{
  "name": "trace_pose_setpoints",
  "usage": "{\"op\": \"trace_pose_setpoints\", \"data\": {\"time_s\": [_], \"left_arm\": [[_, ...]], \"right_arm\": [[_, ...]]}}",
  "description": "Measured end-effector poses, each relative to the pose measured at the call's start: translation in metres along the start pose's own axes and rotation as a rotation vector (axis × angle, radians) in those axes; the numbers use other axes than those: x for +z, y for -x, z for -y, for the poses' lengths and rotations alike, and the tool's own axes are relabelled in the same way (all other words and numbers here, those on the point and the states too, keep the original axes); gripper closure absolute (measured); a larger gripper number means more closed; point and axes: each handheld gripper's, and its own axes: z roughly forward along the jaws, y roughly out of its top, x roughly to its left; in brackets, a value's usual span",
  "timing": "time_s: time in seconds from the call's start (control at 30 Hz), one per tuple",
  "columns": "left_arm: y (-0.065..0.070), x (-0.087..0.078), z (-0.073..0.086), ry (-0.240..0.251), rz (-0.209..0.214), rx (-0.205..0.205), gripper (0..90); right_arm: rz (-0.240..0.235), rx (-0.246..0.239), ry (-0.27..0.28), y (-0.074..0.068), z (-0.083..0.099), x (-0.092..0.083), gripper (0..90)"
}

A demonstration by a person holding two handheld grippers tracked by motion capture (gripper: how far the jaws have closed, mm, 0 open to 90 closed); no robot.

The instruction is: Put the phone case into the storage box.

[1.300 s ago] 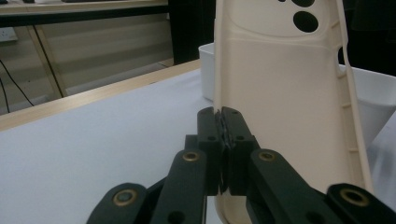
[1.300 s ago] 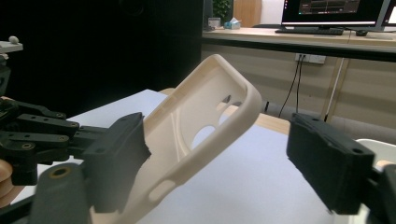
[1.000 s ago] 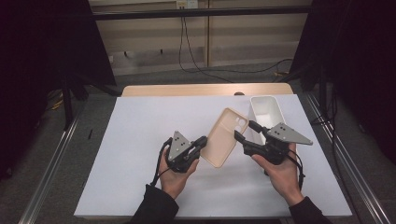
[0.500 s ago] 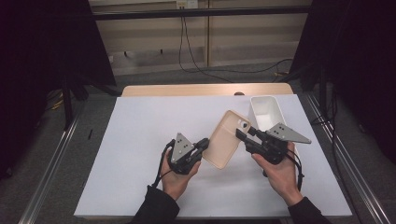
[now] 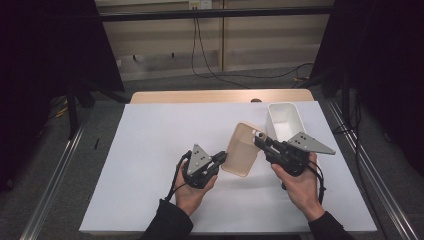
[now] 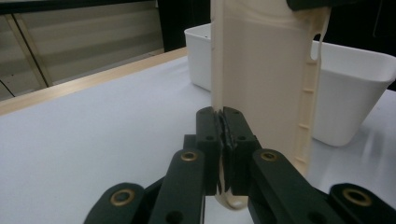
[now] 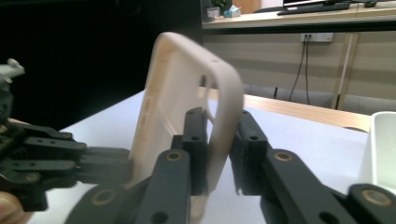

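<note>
The broad white table top (image 5: 150, 165), with its strip of pale wood along the far edge, carried a white rectangular plastic bin (image 5: 284, 120) at its far right, and just in front of that bin a cream-coloured, soft-looking phone case (image 5: 243, 150) with a camera cut-out in one corner hung clear of the surface, tilted on edge between the person's two hands. The left gripper (image 5: 220, 159) was clenched on the case's near lower edge, its black jaws pinching the thin rim in the left gripper view (image 6: 223, 135), exactly as it had been a second before. The change was on the other side: a second earlier the right gripper (image 5: 260, 140) had stood with its jaws apart beside the case's far corner, and its jaws had just been closing with the case's wall between them, until in the right gripper view (image 7: 219, 154) they sat clamped around the rim near the camera cut-out. Neither hand had shifted much, and the case had kept its place and tilt beside the bin. With both ends now gripped, the case looked secured for two-handed work, so the reaching step seemed finished; the next move probably called for either flexing the case or passing it to the right side, towards the bin close behind it.
</note>
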Motion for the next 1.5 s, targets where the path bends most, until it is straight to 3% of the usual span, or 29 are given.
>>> {"op": "trace_pose_setpoints", "data": {"time_s": [0.13,0.5,0.67,1.13,1.27,1.4,1.5], "left_arm": [[-0.001,0.001,0.001,-0.008,-0.002,-0.003,86.1],[-0.007,0.000,0.001,0.008,0.040,-0.009,82.4],[-0.006,0.001,0.002,0.004,0.075,-0.035,69.1],[-0.011,-0.002,0.000,0.010,0.028,-0.055,19.8],[-0.013,-0.002,0.000,0.008,0.043,-0.090,7.9],[-0.014,-0.002,0.000,0.007,0.049,-0.095,4.6],[-0.013,-0.003,0.000,0.000,0.030,-0.055,2.7]], "right_arm": [[-0.020,0.005,0.009,-0.002,-0.001,-0.001,81.4],[-0.046,-0.046,0.066,-0.013,-0.005,-0.004,82.1],[-0.053,-0.055,0.057,-0.012,-0.005,-0.003,82.1],[-0.059,-0.070,0.076,-0.001,-0.007,-0.007,81.9],[-0.057,-0.079,0.079,0.003,-0.008,-0.008,81.9],[-0.053,-0.079,0.080,0.006,-0.008,-0.009,81.9],[-0.054,-0.075,0.085,0.008,-0.009,-0.010,81.9]]}}
